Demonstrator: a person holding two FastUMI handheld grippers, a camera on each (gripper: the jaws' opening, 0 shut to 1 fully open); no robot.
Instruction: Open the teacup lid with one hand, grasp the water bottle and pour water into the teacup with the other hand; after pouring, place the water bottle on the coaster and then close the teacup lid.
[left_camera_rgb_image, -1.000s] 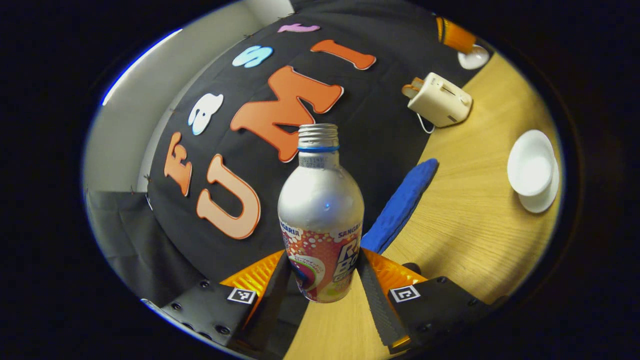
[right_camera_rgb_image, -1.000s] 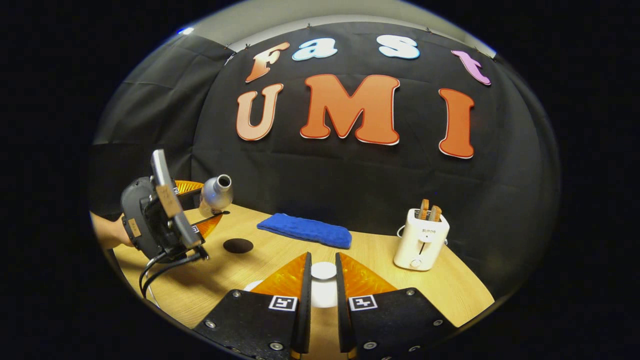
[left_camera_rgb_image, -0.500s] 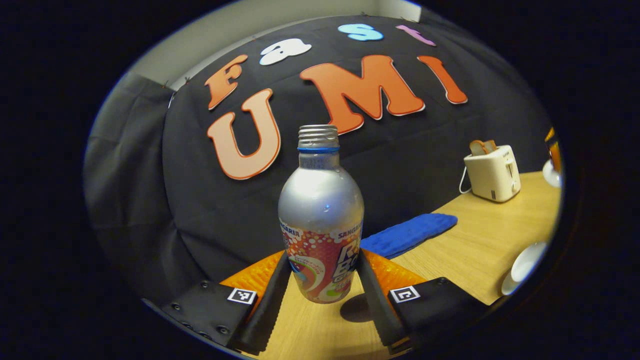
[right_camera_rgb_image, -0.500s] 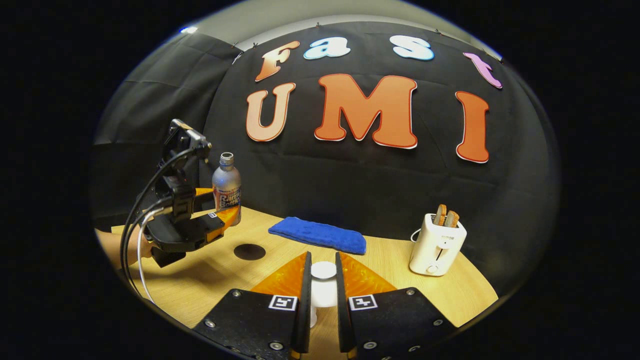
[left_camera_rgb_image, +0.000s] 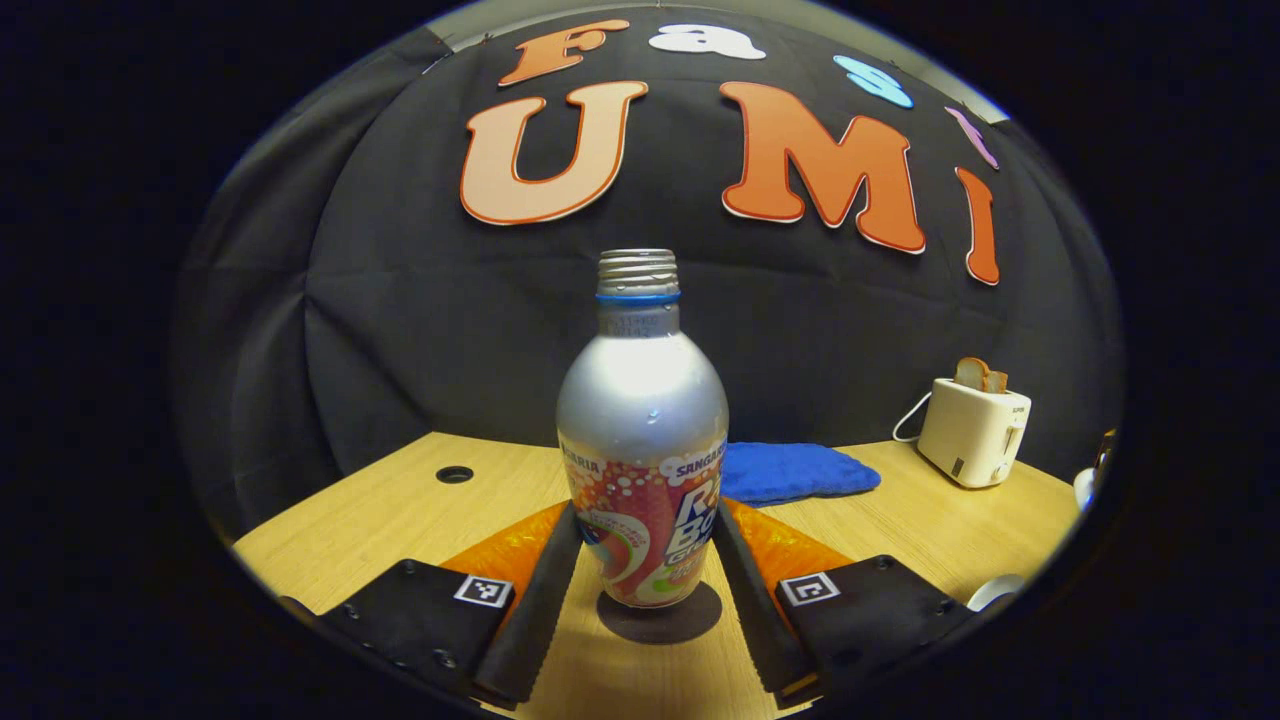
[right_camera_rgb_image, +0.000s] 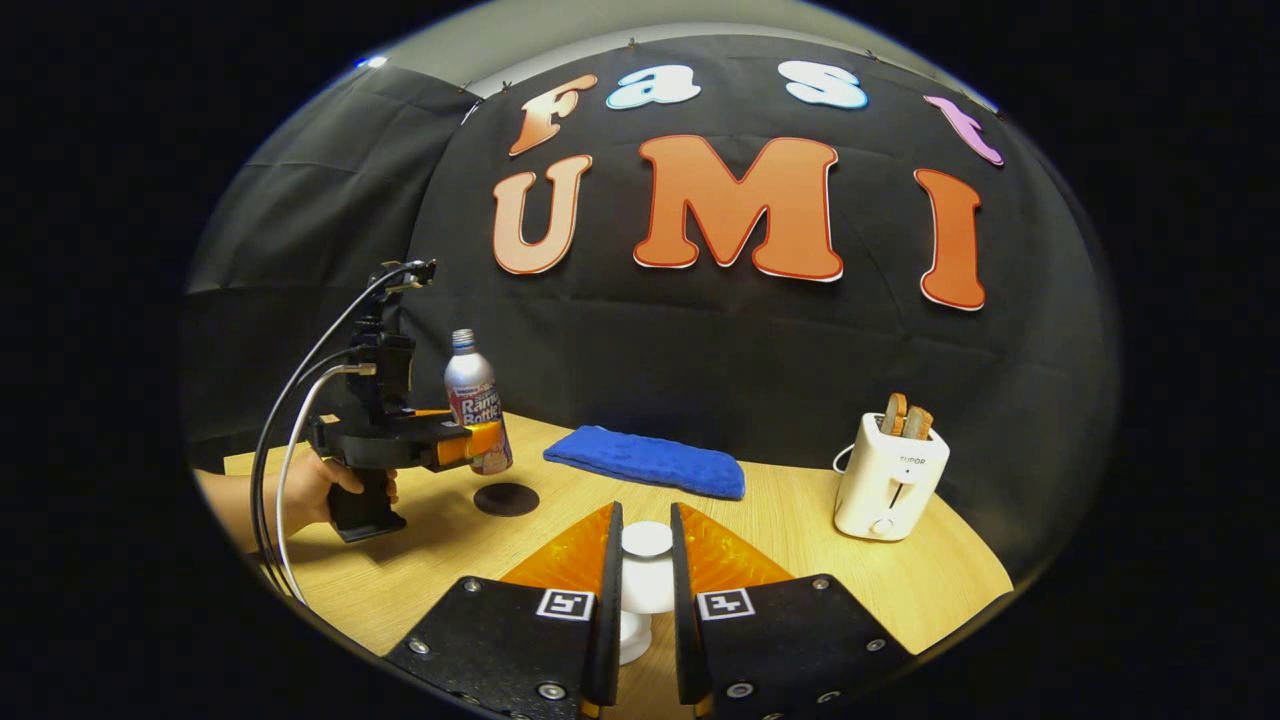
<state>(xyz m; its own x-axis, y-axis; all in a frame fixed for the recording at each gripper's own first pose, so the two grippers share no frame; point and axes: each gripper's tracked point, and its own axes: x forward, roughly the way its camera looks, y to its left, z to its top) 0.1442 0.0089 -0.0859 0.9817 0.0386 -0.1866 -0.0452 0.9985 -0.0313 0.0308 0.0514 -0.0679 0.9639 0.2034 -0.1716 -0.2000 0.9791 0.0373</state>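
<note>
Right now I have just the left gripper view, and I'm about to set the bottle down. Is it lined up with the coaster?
Observer: In the right gripper view, the bottle stands upright in the left gripper. A strip of table shows between its base and the coaster, so it looks not yet down.
Operator: Is the lid ready for closing?
Observer: The right gripper is shut on the white lid.
Operator: Anything else near the coaster?
Observer: The hand holding the left gripper sits low, close to the table. The blue cloth lies apart from the coaster, on the toaster's side.
</note>
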